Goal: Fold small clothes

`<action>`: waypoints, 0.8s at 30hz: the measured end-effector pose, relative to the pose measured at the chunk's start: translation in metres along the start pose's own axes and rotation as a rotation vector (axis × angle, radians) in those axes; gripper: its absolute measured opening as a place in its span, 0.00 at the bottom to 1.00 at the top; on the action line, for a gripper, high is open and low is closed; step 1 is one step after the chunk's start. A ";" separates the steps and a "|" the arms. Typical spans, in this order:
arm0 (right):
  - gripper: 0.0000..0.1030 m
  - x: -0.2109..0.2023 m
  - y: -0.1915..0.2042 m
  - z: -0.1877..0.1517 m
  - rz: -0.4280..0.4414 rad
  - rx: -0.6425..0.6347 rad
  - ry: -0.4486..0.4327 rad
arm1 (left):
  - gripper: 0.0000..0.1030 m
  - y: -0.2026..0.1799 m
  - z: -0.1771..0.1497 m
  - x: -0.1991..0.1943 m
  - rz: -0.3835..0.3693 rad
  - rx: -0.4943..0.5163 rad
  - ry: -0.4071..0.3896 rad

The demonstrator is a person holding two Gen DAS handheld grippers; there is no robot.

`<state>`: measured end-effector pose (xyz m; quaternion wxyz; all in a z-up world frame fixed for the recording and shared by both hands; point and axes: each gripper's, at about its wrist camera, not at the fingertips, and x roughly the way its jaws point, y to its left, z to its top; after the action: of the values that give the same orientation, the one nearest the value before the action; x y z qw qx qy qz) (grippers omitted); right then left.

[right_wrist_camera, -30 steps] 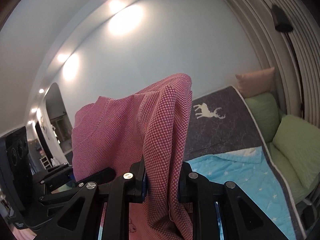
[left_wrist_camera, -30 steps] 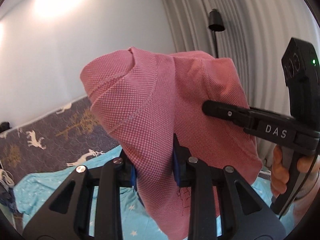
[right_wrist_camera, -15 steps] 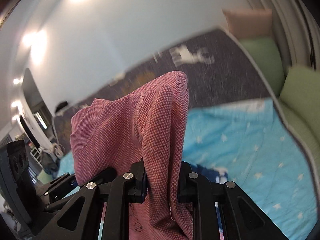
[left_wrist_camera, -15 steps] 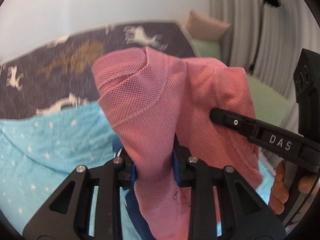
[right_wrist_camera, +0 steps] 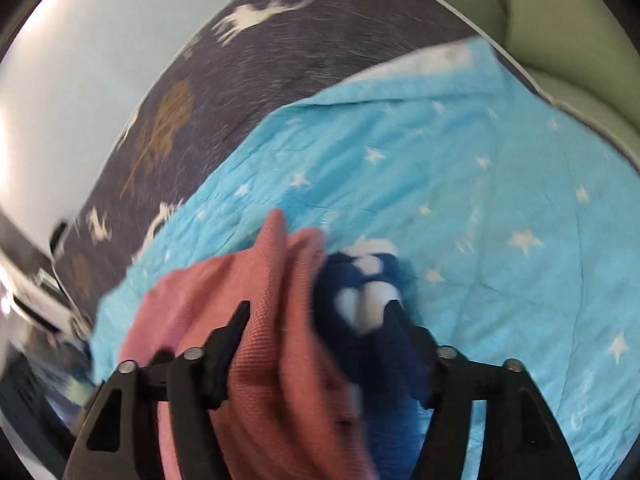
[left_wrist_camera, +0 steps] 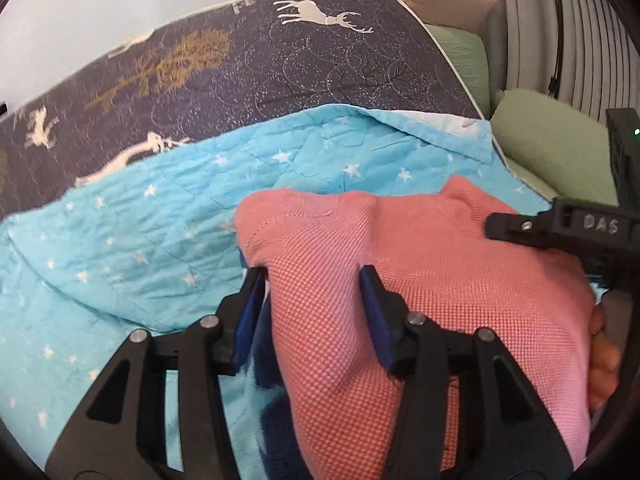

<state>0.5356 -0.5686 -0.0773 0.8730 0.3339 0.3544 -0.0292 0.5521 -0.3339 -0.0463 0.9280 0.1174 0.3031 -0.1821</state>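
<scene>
A pink knit garment [left_wrist_camera: 440, 280] lies bunched on the light blue star quilt [left_wrist_camera: 160, 220]. My left gripper [left_wrist_camera: 314, 276] is low over it, jaws opening, with a loose fold of the pink cloth bulging between the blue pads. In the right wrist view my right gripper [right_wrist_camera: 318, 312] is also opening. The pink garment [right_wrist_camera: 240, 300] and a dark blue garment with white patches [right_wrist_camera: 360, 280] lie between its spread fingers, not pinched. One of the right gripper's fingers [left_wrist_camera: 532, 228] rests over the pink cloth at the right. The dark blue garment [left_wrist_camera: 276, 400] shows under the pink one.
A dark blanket with deer and trees [left_wrist_camera: 280, 60] covers the far part of the bed. Green pillows [left_wrist_camera: 552, 148] and a pink pillow [left_wrist_camera: 448, 0] line the right side by a ribbed wall. A hand [left_wrist_camera: 600, 344] holds the right gripper.
Both grippers dropped from high in the air down to the quilt with the pink garment. Their jaws, clamped on the cloth before, have spread apart and the garment now rests on the bed.
</scene>
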 end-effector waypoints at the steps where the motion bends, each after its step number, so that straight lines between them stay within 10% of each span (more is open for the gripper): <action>1: 0.65 -0.003 -0.001 0.000 -0.001 -0.002 -0.001 | 0.52 -0.001 0.000 -0.001 0.001 0.002 -0.003; 14: 0.66 -0.157 0.025 -0.055 -0.016 -0.106 -0.056 | 0.62 0.054 -0.016 -0.108 -0.036 -0.009 -0.025; 24: 0.66 -0.328 0.066 -0.238 -0.110 -0.318 -0.152 | 0.83 0.024 -0.114 -0.316 -0.114 -0.024 -0.100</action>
<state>0.1668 -0.4349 0.0444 0.9362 0.1687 0.3050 -0.0455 0.2661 -0.1904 0.0579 0.9314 0.0795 0.2649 -0.2367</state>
